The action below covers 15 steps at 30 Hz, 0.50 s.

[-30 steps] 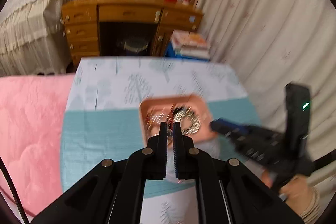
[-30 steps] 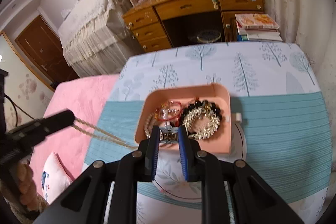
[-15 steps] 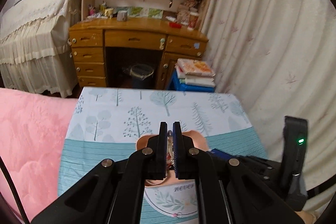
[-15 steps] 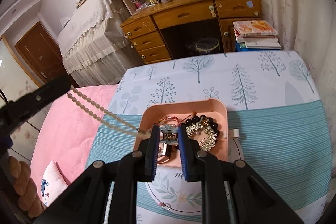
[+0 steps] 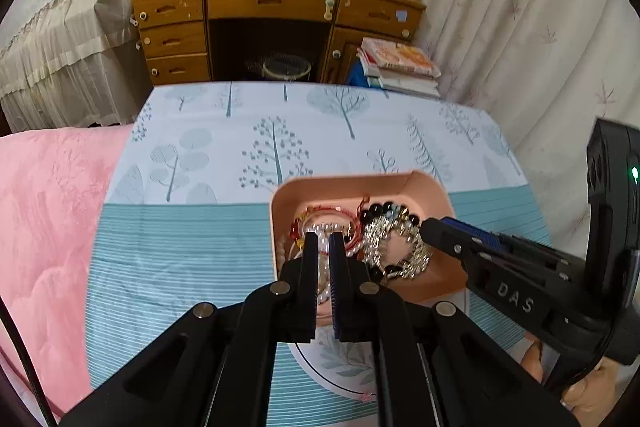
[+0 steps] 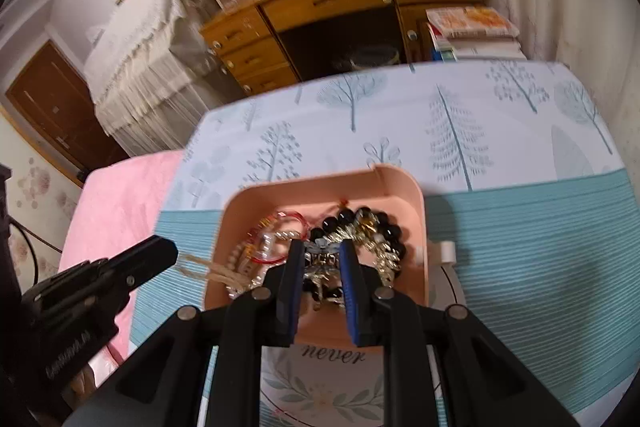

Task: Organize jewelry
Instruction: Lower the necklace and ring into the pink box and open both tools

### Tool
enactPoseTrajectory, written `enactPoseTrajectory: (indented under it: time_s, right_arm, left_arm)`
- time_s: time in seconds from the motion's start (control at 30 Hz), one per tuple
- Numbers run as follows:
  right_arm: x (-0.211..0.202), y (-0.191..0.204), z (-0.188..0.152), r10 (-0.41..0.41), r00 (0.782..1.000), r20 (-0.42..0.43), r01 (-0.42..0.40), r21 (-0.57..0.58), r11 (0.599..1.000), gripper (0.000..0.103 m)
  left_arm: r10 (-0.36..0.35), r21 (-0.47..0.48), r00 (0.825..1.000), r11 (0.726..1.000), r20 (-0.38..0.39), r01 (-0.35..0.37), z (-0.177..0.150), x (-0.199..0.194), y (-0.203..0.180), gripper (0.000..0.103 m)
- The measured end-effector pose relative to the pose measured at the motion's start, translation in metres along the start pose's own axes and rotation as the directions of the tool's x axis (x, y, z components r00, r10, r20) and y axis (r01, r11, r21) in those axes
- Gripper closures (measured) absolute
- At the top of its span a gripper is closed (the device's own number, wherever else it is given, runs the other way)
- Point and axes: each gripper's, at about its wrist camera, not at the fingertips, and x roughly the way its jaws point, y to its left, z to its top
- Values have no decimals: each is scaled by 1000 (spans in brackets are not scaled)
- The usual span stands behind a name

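A pink tray point(image 5: 430, 185) point(image 6: 404, 183) on the table holds a red cord bracelet point(image 5: 332, 211), a black bead bracelet point(image 6: 384, 223), a silver chain point(image 5: 404, 247) and other pieces. My left gripper point(image 5: 324, 241) is shut on a pearl necklace point(image 5: 323, 267) point(image 6: 216, 269) that drapes from its jaws into the tray's left side. My right gripper point(image 6: 322, 247) is shut on a silver-blue ornament point(image 6: 322, 253) just above the tray's middle. The right gripper also shows in the left wrist view point(image 5: 430, 229).
The tray rests on a white floral plate point(image 6: 332, 387) on a tree-print tablecloth point(image 5: 280, 131). A pink quilt point(image 5: 44, 219) lies left. A wooden desk point(image 5: 272, 11), stacked books point(image 5: 396, 63) and a curtain point(image 5: 520, 27) stand beyond.
My left gripper rose with the pearl necklace, then came back down over the tray; the strand now sags into it. My right gripper stayed shut on the ornament above the tray.
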Motion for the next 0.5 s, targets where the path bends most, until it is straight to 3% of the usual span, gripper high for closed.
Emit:
enactPoseTrajectory:
  time_s: [0.07, 0.17, 0.23, 0.3, 0.5]
  right_arm:
    - [3, -1, -2, -7, 1000, -9, 7, 0, 1000, 85]
    - [-2, -5, -7, 8, 1000, -1, -8, 11, 1000, 85]
    - [-9, -6, -10, 27, 1000, 9, -27, 13, 1000, 84]
    - [-17, -4, -15, 40, 999, 19, -40, -5, 999, 84]
    - [-36, 5, -37, 89, 995, 34, -87, -71, 994, 84]
  left_arm:
    - [0, 2, 1000, 1000, -17, 0, -3, 6, -1, 92]
    - [8, 5, 999, 1000, -31, -8, -8, 11, -1, 68]
    - [24, 4, 999, 1000, -33, -24, -10, 10, 0, 34]
    - [49, 8, 999, 999, -19, -48, -14, 6, 1, 27]
    - [46, 49, 999, 998, -27, -44, -29, -5, 1, 27]
